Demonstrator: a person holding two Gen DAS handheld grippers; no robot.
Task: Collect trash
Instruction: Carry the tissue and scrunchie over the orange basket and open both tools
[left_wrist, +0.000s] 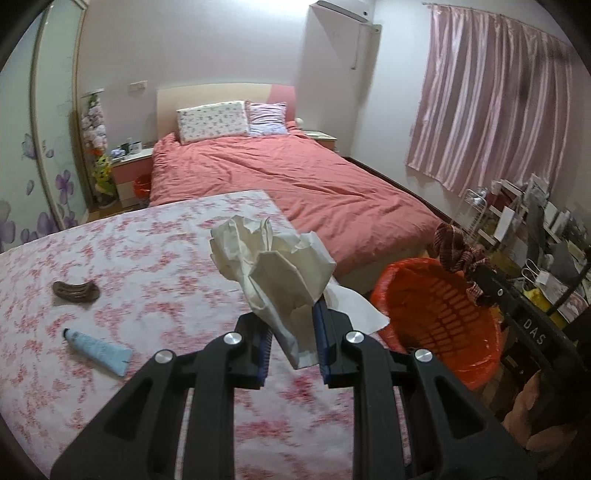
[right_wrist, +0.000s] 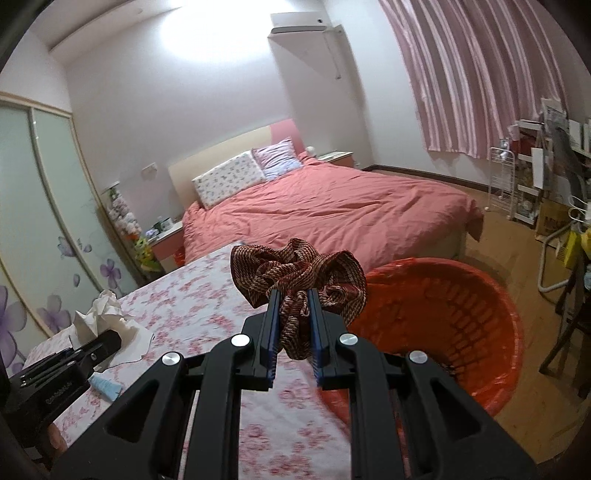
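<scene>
My left gripper (left_wrist: 293, 314) is shut on a crumpled white tissue (left_wrist: 273, 262), held above the right edge of the floral-covered table (left_wrist: 147, 258); the same tissue (right_wrist: 99, 314) shows at the left of the right wrist view. My right gripper (right_wrist: 292, 299) is shut on a bunched dark red patterned cloth (right_wrist: 295, 269), which hangs over the rim of the orange bin. That cloth (left_wrist: 458, 251) also appears above the bin in the left wrist view. The orange bin (left_wrist: 443, 314) (right_wrist: 461, 314), lined with an orange bag, stands on the floor just right of the table.
A pale blue tube (left_wrist: 98, 350) and a dark brown curved clip (left_wrist: 75, 291) lie on the table. Behind stands a bed (left_wrist: 295, 184) with a pink cover. A cluttered shelf (left_wrist: 535, 221) and pink curtains (left_wrist: 491, 103) are at the right.
</scene>
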